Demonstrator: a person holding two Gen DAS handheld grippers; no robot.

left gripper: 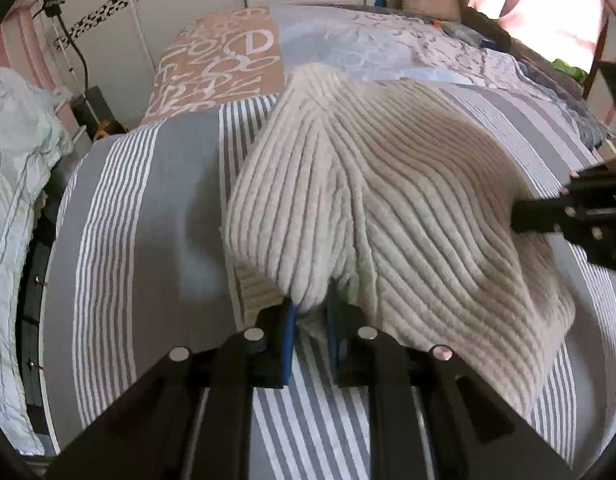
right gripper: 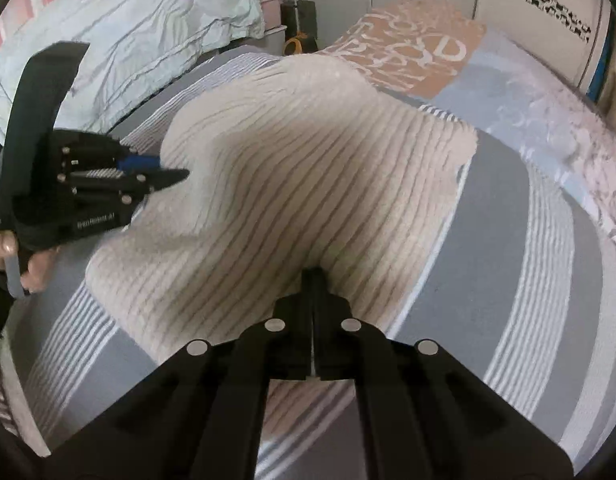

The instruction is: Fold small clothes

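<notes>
A cream ribbed knit garment (left gripper: 387,184) is lifted off the striped bed, stretched between both grippers. In the left wrist view my left gripper (left gripper: 311,312) is shut on a bunched edge of the knit, blue pads pressing the fabric. The right gripper (left gripper: 519,216) enters from the right and bites the garment's far edge. In the right wrist view the same garment (right gripper: 292,184) rises in a hump; my right gripper (right gripper: 312,276) has its jaws closed tight on the near edge. The left gripper (right gripper: 176,176) holds the left edge, with a hand (right gripper: 12,256) on its handle.
A grey and white striped bedcover (left gripper: 148,216) lies under the garment. Patterned pillows (left gripper: 228,60) lie at the bed's head against a white wardrobe. A crumpled pale blue duvet (right gripper: 120,32) is piled beside the bed.
</notes>
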